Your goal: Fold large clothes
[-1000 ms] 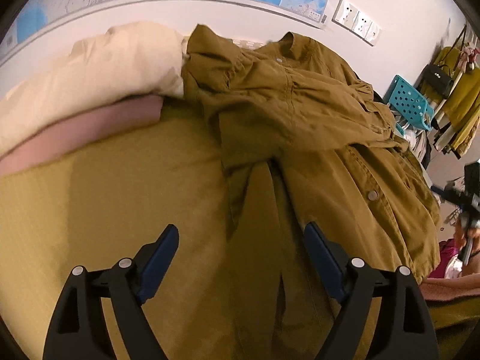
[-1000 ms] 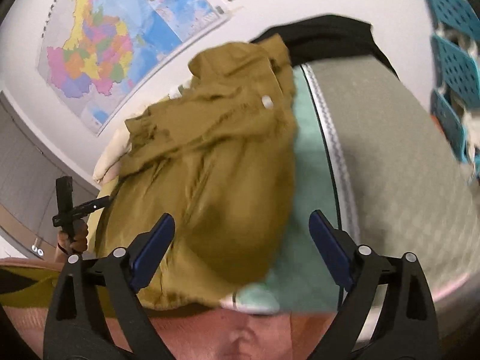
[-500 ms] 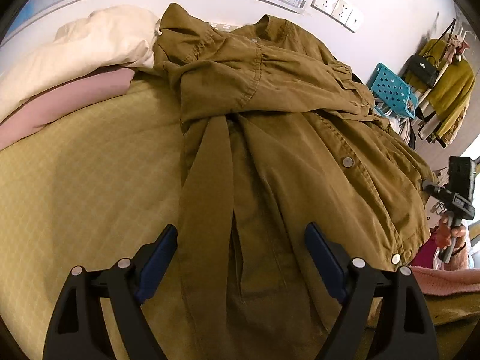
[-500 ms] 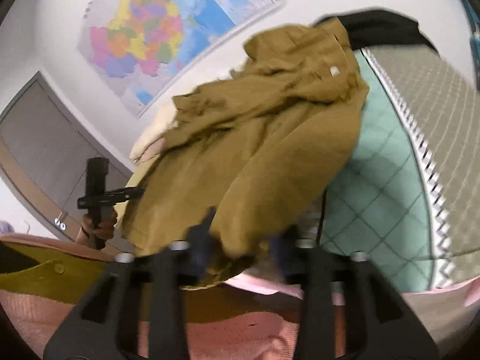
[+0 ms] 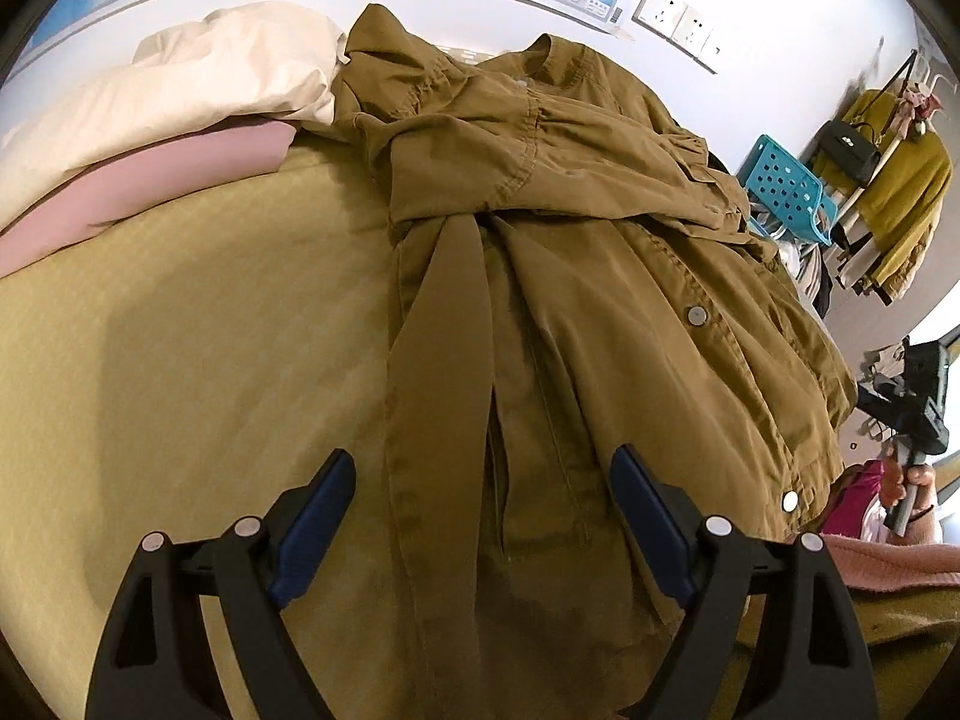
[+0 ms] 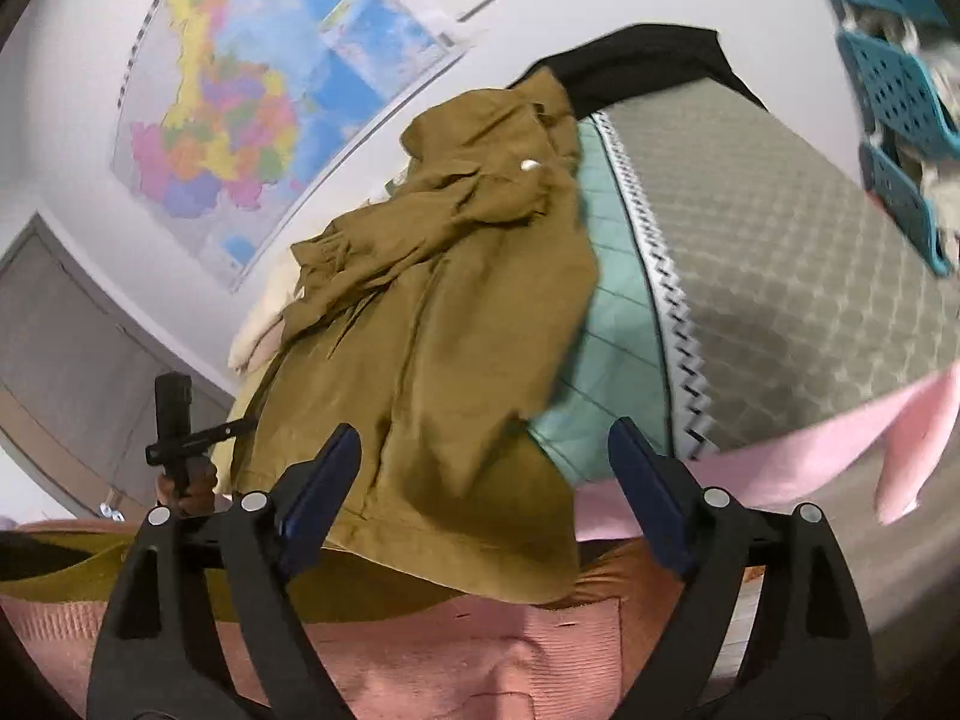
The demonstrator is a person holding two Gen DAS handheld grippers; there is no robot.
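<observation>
Left wrist view: the left gripper [image 5: 483, 480] stands wide apart, holding nothing, above the lower part of an olive jacket [image 5: 558, 276] spread on the bed [image 5: 180, 330]. The jacket runs from 6 o'clock up to its collar at 12 o'clock, one sleeve folded across the chest. A cream pillow [image 5: 198, 78] and a pink blanket [image 5: 150, 192] lie at 10 o'clock, the pillow touching the jacket's shoulder. From the right wrist, the right gripper [image 6: 483, 459] is also spread wide and grips nothing; the jacket's hem [image 6: 468, 516] hangs over the bed edge between its fingers [image 6: 321, 480]. A wall map [image 6: 240, 120] hangs at 11 o'clock.
</observation>
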